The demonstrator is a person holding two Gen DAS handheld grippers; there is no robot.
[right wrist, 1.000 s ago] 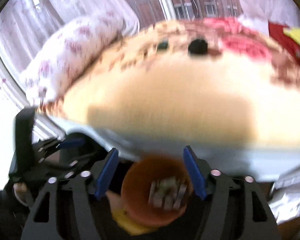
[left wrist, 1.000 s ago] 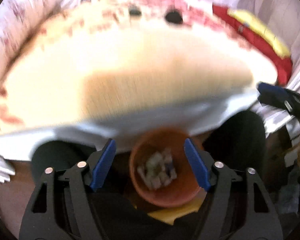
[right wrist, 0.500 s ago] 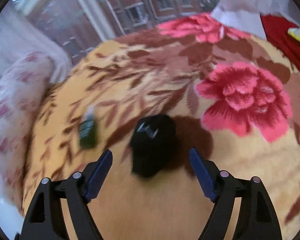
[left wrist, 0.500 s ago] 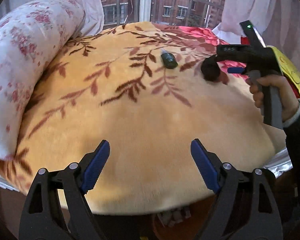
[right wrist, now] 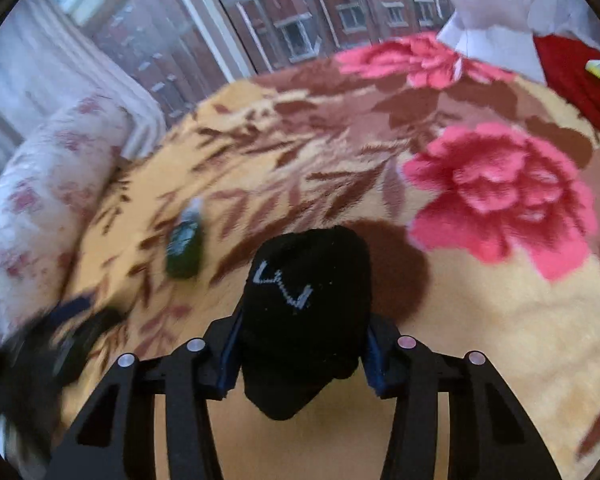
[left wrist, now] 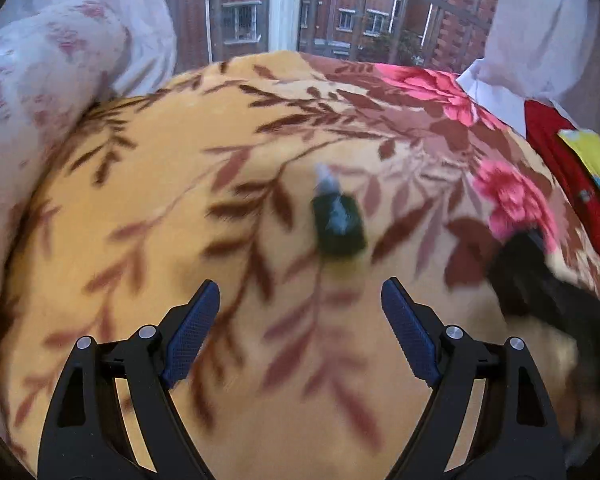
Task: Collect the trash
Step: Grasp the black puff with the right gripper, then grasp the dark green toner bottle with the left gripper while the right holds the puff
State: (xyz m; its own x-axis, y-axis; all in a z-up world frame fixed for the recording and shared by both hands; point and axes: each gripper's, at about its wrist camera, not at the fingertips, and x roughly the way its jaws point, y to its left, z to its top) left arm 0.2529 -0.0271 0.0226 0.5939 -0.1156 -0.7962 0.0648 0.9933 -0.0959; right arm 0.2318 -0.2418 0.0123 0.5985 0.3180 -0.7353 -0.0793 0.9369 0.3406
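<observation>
Right wrist: right claw pinches black sock on floral blanket; left claw spread

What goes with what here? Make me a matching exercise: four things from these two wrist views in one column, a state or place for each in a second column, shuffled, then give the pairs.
Things
1. right gripper
2. left gripper
3. small dark green bottle
4. pink floral pillow

States or places
A. open, holding nothing
B. lying loose on the blanket
C. shut on the black sock
D. at the blanket's left edge

Pairs: 1-C, 2-A, 3-B, 4-D
</observation>
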